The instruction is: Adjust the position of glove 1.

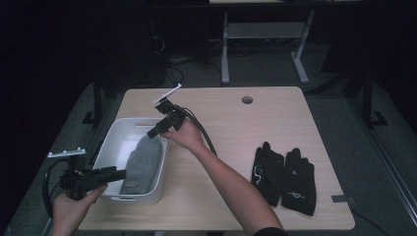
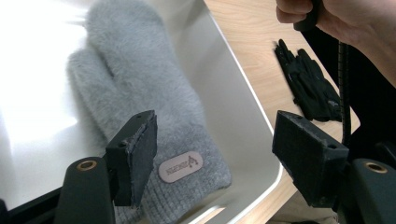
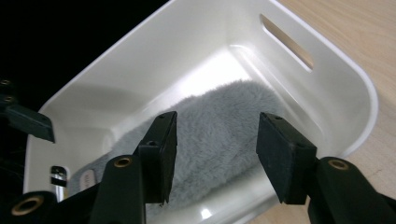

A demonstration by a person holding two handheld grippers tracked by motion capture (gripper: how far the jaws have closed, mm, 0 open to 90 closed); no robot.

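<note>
Mitten [image 1: 142,164] is laid lengthwise in white bin [image 1: 112,147], lower left of high view. Left gripper [image 1: 119,173] is held open, empty, near its cuff; right gripper [image 1: 153,132], farther up, open w/ nothing held, over fingertip end.

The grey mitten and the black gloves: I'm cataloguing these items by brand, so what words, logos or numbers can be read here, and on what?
Grey mitten, oval patch near the cuff: embossed lettering, too small and blurred to read.
Black gloves, pale marks on their backs: too small to read.
White bin: no text visible.
</note>
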